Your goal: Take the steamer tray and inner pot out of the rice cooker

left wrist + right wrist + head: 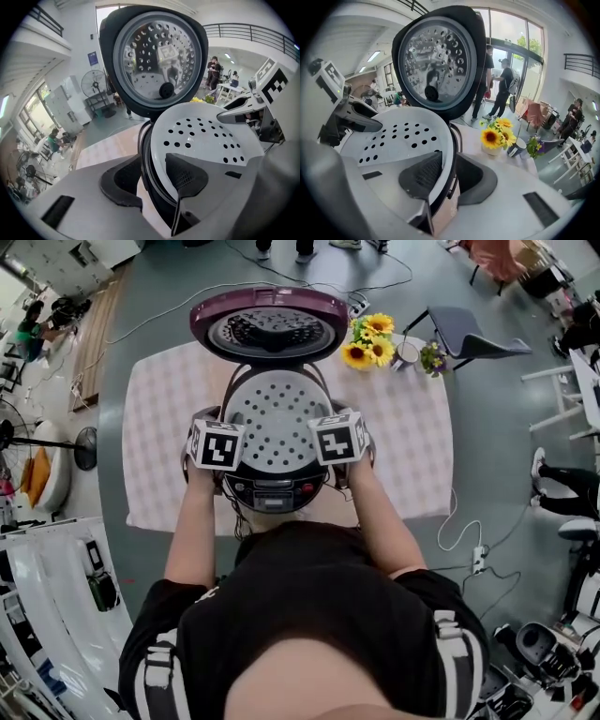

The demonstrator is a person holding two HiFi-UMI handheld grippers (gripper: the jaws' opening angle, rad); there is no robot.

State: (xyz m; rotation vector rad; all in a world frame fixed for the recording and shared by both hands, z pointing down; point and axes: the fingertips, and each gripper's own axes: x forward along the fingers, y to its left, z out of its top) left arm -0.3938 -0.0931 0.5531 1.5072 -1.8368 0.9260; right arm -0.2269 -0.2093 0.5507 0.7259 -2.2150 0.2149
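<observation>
The rice cooker (275, 493) stands on the table with its lid (270, 324) swung up at the far side. A white perforated steamer tray (275, 423) sits at its mouth, slightly tilted and a little above the dark rim (144, 161). My left gripper (220, 442) grips the tray's left edge, one pad inside the tray (206, 136) and one outside. My right gripper (336, 437) clamps the right edge the same way, its jaws (450, 176) astride the rim of the tray (398, 136). The inner pot is hidden under the tray.
A pale checked cloth (169, 427) covers the table. A vase of sunflowers (368, 341), a cup (408, 352) and a small purple posy (432, 359) stand at the back right. A chair (469, 334) is beyond them, a fan (84, 448) to the left, and cables lie on the floor.
</observation>
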